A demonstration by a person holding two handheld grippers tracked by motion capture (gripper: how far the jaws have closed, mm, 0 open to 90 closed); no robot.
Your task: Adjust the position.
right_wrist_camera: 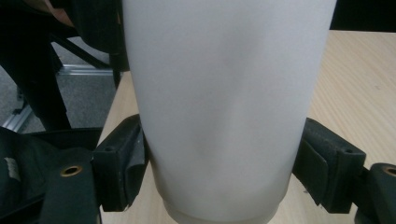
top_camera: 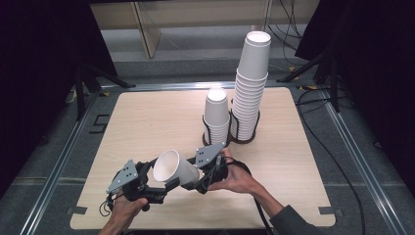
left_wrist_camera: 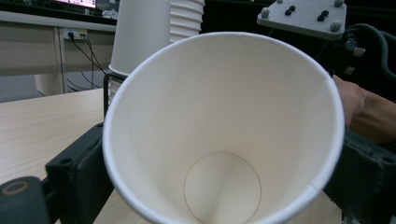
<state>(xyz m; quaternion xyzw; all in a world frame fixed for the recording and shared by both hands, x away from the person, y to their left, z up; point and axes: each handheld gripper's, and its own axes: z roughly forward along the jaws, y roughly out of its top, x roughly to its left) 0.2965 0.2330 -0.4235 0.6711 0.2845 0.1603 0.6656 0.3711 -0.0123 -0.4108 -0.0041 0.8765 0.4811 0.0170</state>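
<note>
A white paper cup [top_camera: 172,168] is hanging above the bench [top_camera: 147,117] between both hands, the right tongs [top_camera: 192,185] clamping its wall near the base, the left tongs [top_camera: 165,183] standing apart around its rim. Squeezing harder risks denting the thin wall; easing off risks the cup dropping.

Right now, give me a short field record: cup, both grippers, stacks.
cup: single white paper cup, on its side above the table, mouth toward the left gripper
right gripper: jaws pressed on the cup's wall near its base
left gripper: at the cup's rim, grip unclear
short stack: in black holder
tall stack: in black holder, beside the short one
</note>
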